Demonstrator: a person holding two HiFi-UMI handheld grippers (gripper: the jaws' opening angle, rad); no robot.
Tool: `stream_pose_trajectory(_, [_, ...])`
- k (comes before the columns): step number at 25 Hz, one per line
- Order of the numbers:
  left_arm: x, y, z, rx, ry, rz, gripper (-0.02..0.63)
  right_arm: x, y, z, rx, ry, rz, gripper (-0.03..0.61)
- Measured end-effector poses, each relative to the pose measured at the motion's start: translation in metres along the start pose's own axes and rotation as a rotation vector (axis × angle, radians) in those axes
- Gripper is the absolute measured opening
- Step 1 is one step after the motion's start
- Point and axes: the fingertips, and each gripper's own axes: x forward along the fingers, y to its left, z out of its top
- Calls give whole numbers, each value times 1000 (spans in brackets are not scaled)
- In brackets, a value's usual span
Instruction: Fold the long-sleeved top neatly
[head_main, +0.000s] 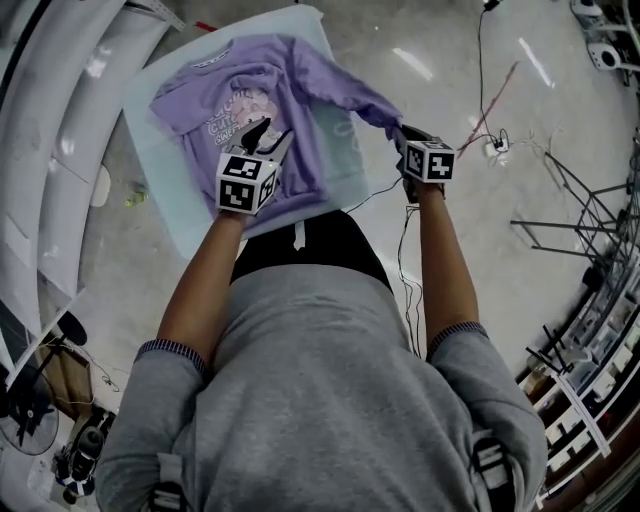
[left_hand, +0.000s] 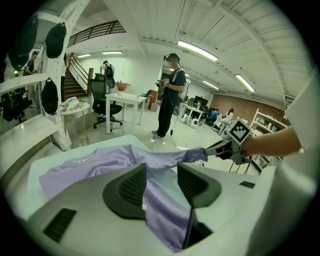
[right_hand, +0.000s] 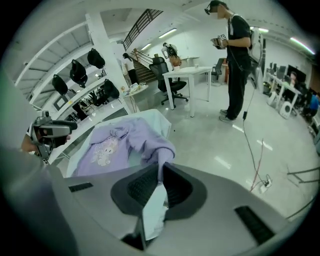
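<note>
A purple long-sleeved top (head_main: 250, 95) with a cartoon print lies chest up on a pale table (head_main: 160, 170). Its right sleeve (head_main: 350, 95) is pulled off the table's right edge and hangs in the air. My right gripper (head_main: 400, 135) is shut on that sleeve's cuff (right_hand: 162, 152), which sits pinched between the pads of my right gripper (right_hand: 161, 172). Over the lower body of the top (left_hand: 90, 165), my left gripper (head_main: 262, 135) hovers. The jaws of my left gripper (left_hand: 161, 175) stand apart, with cloth showing below the gap and nothing pinched.
The table's right edge lies just left of my right gripper. Cables (head_main: 480, 120) run over the shiny floor on the right, near a dark metal stand (head_main: 570, 220). A person (left_hand: 170, 95) stands beyond the table, next to a white desk (left_hand: 125, 102) and an office chair (left_hand: 102, 100).
</note>
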Motion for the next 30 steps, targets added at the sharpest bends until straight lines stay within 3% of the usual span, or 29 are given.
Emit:
stream_pose_trajectory(13, [7, -7, 57, -20, -77, 114, 219, -24, -56, 87, -157, 5, 58, 40])
stream_pose_trajectory(21, [-1, -11, 88, -21, -133, 158, 219, -41, -30, 135, -355, -11, 69, 41])
stream_pose_trajectory(30, [-32, 27, 90, -10, -168, 147, 219, -33, 50, 184, -604, -50, 48, 41])
